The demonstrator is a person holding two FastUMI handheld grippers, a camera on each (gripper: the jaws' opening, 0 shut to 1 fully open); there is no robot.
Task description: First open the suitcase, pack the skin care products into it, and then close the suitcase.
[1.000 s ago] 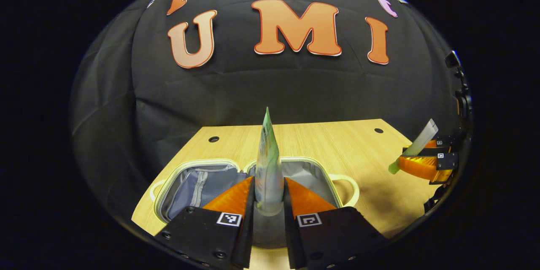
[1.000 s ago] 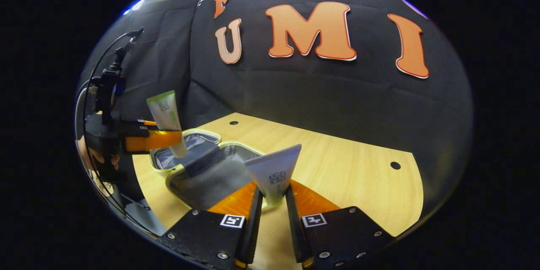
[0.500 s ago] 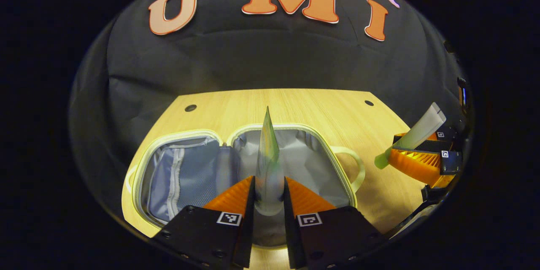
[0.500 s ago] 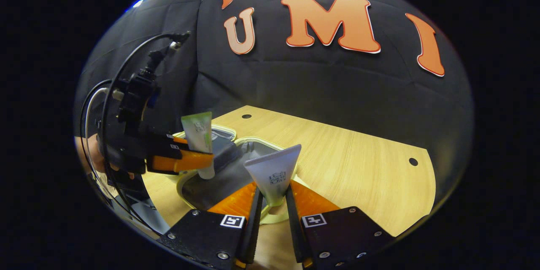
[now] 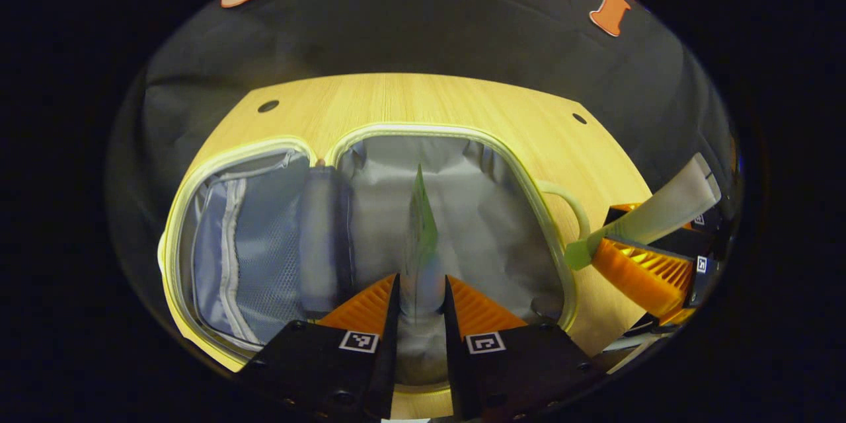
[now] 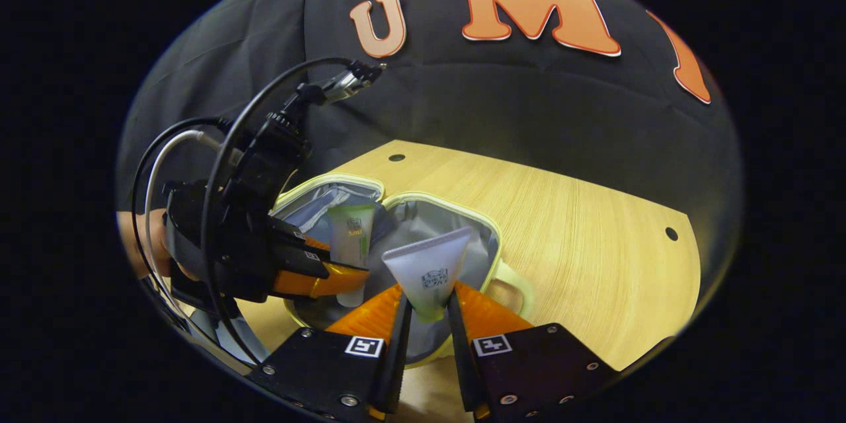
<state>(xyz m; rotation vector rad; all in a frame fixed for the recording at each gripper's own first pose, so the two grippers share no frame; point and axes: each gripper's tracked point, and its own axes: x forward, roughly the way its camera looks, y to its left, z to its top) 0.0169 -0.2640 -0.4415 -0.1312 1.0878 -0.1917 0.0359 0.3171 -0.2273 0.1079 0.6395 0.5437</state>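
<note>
I see bench [image 5: 462, 102] carrying open suitcase [image 5: 529, 185], both halves flat. My left tool [image 5: 421, 291] clenches green tube [image 5: 421, 225] above right half. My right tool [image 6: 428, 307] clenches white tube [image 6: 429, 271] over same half.

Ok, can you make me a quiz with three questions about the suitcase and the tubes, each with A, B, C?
1. Where is the green tube in the left gripper?
A. over the open suitcase
B. lying on the table
C. on the floor

2. How many tubes are being held?
A. one
B. two
C. three

3. Is the suitcase open?
A. zipped shut
B. half shut
C. lying open flat

Answers: 1 A, the grey lining lies behind the tube. 2 B, the right gripper holds a white tube too. 3 C, both lined halves show side by side.
</note>
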